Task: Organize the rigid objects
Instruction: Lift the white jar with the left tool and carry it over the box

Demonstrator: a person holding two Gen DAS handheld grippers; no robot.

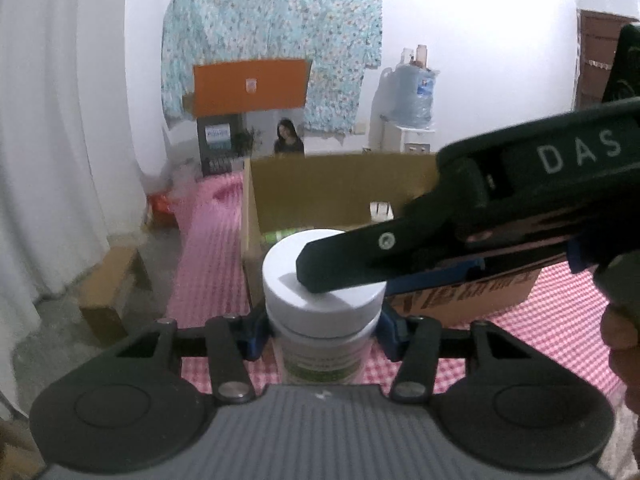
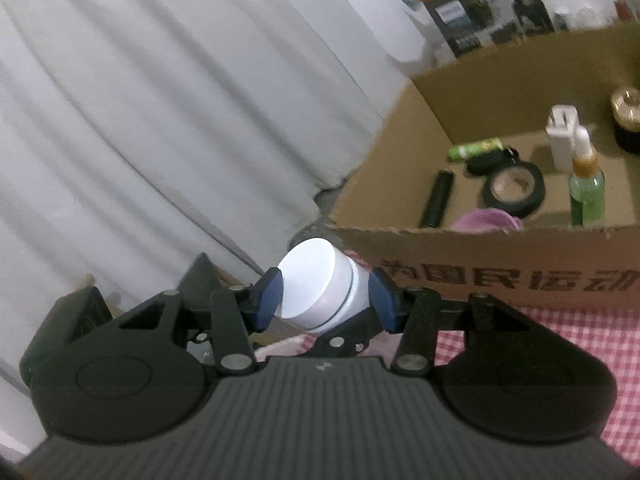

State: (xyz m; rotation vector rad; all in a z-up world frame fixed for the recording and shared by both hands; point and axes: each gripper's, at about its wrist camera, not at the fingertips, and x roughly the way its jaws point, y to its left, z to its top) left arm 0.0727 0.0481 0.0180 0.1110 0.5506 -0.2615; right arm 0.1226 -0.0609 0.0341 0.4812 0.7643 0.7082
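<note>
Both the left tongs (image 1: 322, 330) and right tongs (image 2: 327, 300) clamp blue pads on a round white-lidded plastic jar (image 1: 322, 300) beside a cardboard box (image 2: 500, 264).

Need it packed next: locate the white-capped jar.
The white-capped jar sits between both tools' pads, just outside the cardboard box's near left corner, above the pink checked cloth.
</note>
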